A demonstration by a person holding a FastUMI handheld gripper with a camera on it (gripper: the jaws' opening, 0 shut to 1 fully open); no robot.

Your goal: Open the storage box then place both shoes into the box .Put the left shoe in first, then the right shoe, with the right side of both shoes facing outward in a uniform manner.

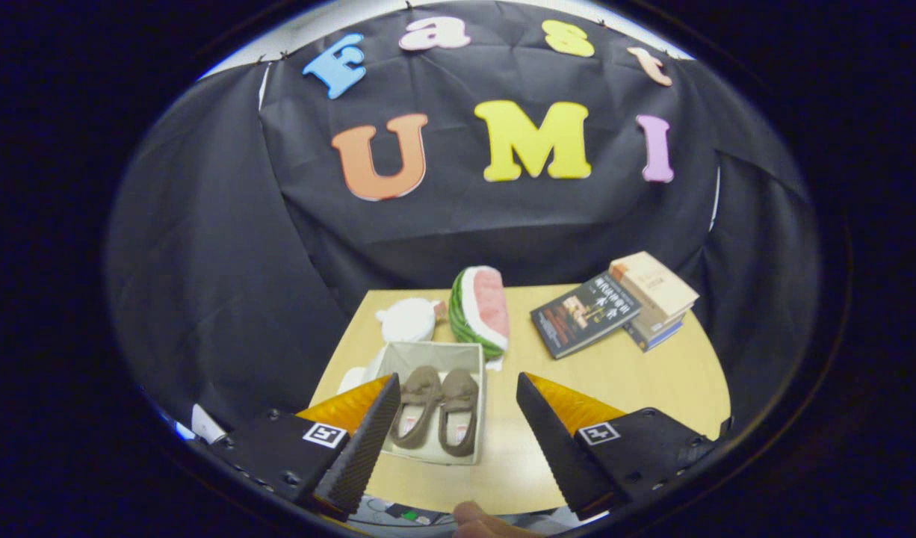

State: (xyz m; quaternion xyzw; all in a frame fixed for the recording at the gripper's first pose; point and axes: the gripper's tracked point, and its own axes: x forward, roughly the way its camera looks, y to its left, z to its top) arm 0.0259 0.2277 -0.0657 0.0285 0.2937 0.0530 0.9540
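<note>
Pale wood worktop [637, 373], black cloth wall behind. One open fabric box [469, 359], pale, rectangular; two brown fuzzy shoes [435, 411] side by side inside. Beyond box: one white plush [408, 320], one watermelon-slice plush [480, 308]. Right of box: three books [615, 310], partly stacked. Claw [452, 437] spread wide above box, gripping nothing; fingers [361, 448] ribbed, black.

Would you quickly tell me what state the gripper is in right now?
Gripper: open, holding nothing, fingers spread above the box with both shoes inside.
</note>
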